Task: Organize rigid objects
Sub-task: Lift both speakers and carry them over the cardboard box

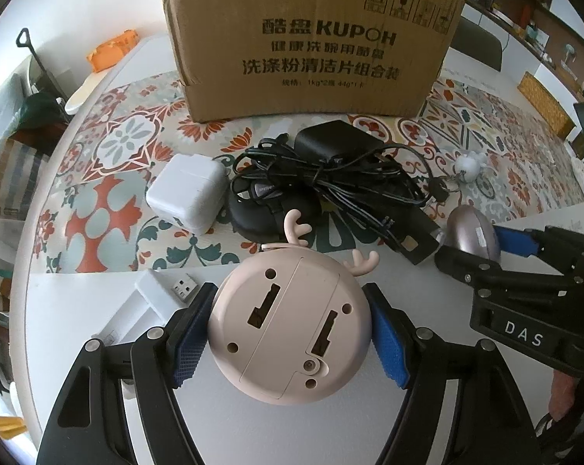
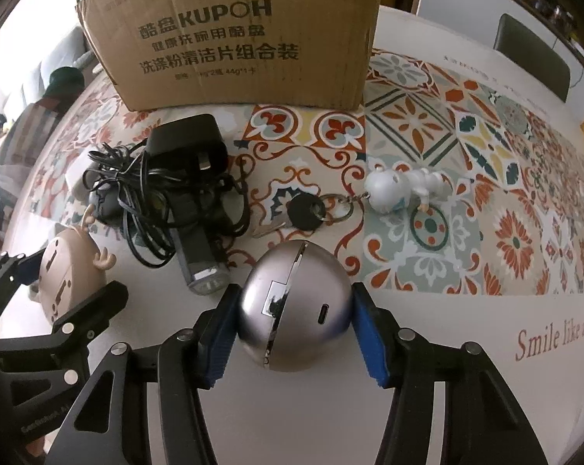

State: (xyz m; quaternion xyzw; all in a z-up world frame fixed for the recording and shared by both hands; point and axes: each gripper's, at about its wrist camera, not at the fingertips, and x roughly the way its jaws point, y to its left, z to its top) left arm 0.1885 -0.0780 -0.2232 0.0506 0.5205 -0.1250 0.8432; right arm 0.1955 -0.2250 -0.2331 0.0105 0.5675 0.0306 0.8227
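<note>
1. The pink antlered gadget (image 1: 288, 329) lies back-side up near the front edge of the table (image 1: 253, 426), with my left gripper (image 1: 290, 339) set around it; its blue pads (image 1: 189, 339) press both flanks, the jaws spread to the gadget's full width.
2. The silver mouse (image 2: 294, 306) sits further along the same front edge, between the fingers of my right gripper (image 2: 296, 333). The left pad touches it; at the right pad (image 2: 371, 343) I cannot tell whether there is contact, so I cannot call it a firm hold.
3. Toward the middle, a black adapter with tangled cord (image 2: 183, 162) lies just beside a white charger (image 1: 185, 193).
4. A key on a ring with a white figurine (image 2: 392, 190) rests on the patterned mat (image 2: 485, 178).
5. The cardboard box (image 1: 311, 38) stands at the far edge.
</note>
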